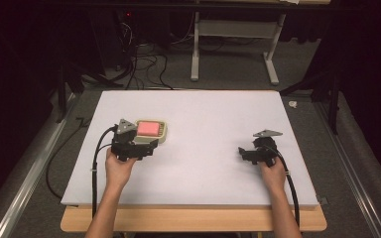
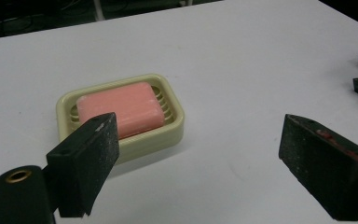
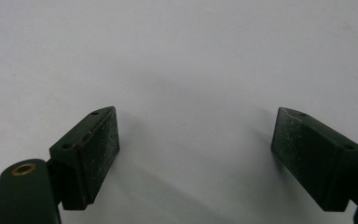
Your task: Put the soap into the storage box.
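**Both grippers open, soap in dish at left**

Left gripper (image 1: 152, 146) sits on the left side of the table (image 1: 203, 109), held by the left hand (image 1: 119, 168). Jaws spread wide, nothing between them. Pink soap (image 1: 148, 128) lies flat in a cream dish (image 1: 163, 136), just beyond the gripper on its far side. In the left gripper view the dish (image 2: 172, 133) with the soap (image 2: 121, 109) is ahead and left of centre, partly behind the left jaw; whether the jaw touches the dish I can't tell.

Right gripper (image 1: 241, 151) is on the right side, well apart from the dish, held by the right hand (image 1: 274, 174). In the right gripper view its jaws are wide apart over bare white table (image 3: 191, 70), holding nothing. Cables trail from both grippers toward the near edge.
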